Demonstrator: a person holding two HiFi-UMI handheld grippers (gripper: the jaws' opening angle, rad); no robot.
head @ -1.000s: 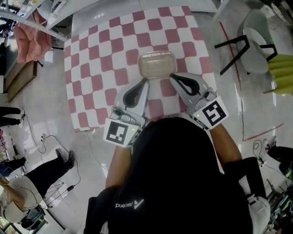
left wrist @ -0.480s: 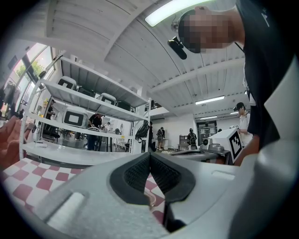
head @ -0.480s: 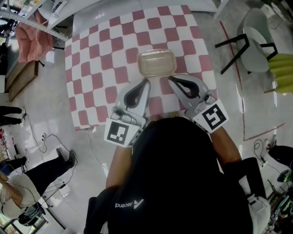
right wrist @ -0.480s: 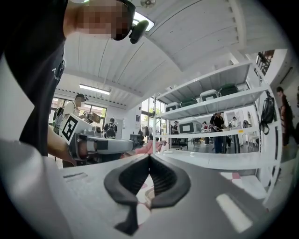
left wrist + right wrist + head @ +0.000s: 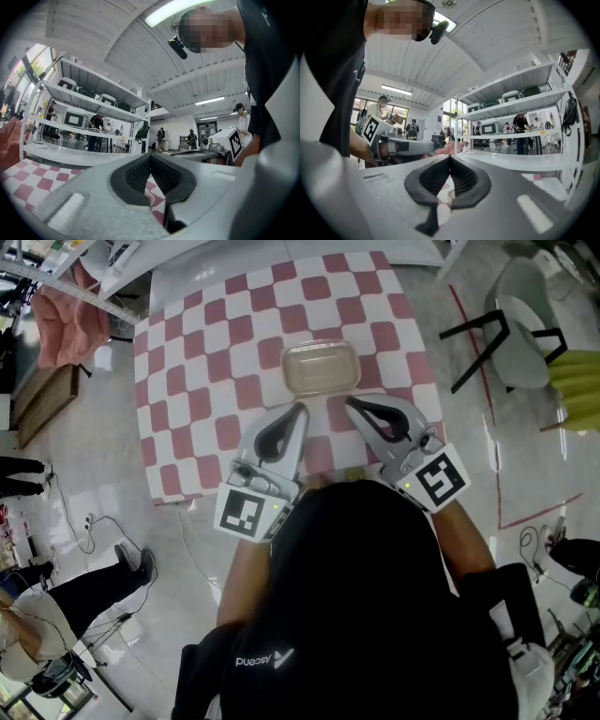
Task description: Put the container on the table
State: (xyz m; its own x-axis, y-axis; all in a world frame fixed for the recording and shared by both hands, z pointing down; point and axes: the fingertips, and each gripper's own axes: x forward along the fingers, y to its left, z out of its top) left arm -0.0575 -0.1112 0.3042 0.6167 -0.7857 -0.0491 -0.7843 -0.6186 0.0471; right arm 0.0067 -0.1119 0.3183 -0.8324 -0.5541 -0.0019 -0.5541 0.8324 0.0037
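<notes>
A clear lidded plastic container [image 5: 322, 368] sits flat on the red-and-white checked table [image 5: 206, 352], near its middle. My left gripper [image 5: 300, 409] points at the container's near edge from the front left, a small gap short of it, and is shut on nothing. My right gripper [image 5: 349, 402] lies just off the container's near right corner, also shut and empty. In the left gripper view the left gripper [image 5: 150, 154] shows its black pads meeting at the tip. The right gripper [image 5: 450, 157] in the right gripper view looks the same.
A white chair with black legs [image 5: 516, 315] stands on the floor right of the table. A pink cloth [image 5: 61, 320] hangs at the far left. A person [image 5: 94, 592] stands at the lower left. White shelving [image 5: 520, 108] and more people fill the room behind.
My right gripper has drawn back a little from the container's near right corner, leaving a small gap. The left gripper and the container have stayed put.
</notes>
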